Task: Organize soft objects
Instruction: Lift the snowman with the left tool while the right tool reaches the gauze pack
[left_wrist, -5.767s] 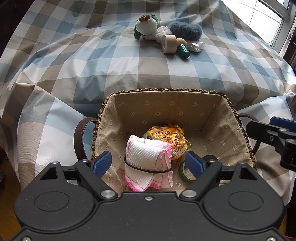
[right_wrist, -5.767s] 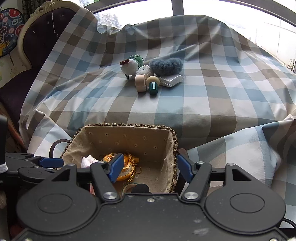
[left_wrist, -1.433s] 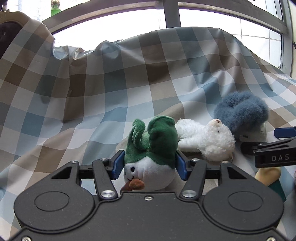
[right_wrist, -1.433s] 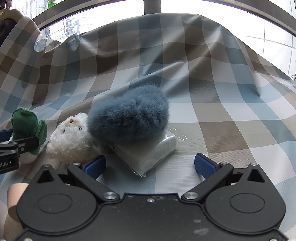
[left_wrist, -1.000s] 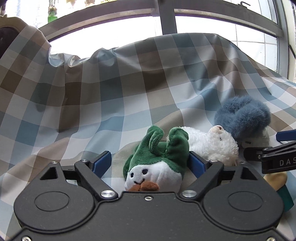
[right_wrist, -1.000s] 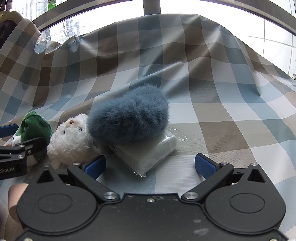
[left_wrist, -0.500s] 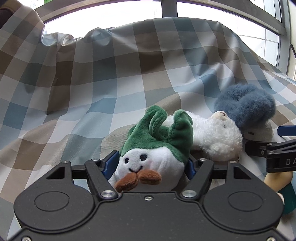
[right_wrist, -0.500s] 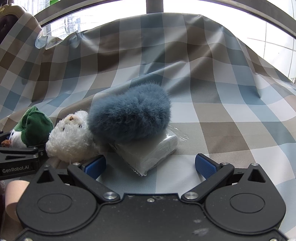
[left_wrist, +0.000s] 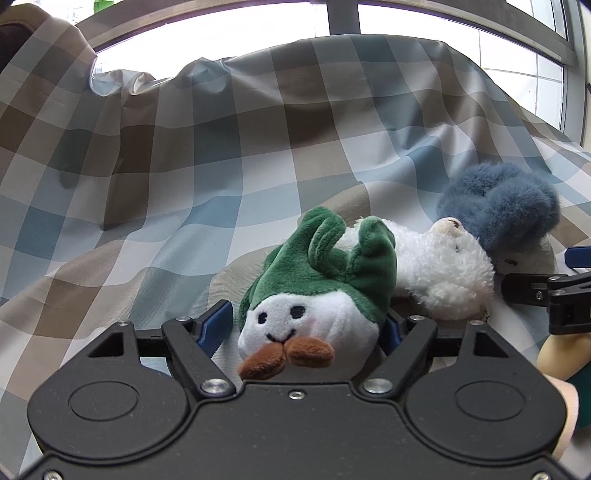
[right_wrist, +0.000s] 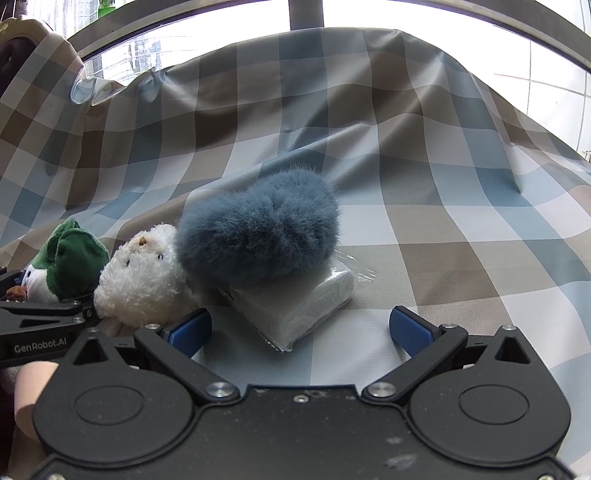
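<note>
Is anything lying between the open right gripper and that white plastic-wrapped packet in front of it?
No. The right gripper faces the packet directly across bare cloth, though the blue fluffy thing rests on the packet's far end.

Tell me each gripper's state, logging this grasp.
Left gripper: shut on the green-hatted white plush snowman.
Right gripper: open, holding nothing.

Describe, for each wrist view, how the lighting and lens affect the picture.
Left wrist view: window blown out white, checked cloth lines bowed by the fisheye. Right wrist view: the same overexposed backlight, blue fluffy toy sharp, soft shadow beneath it.
</note>
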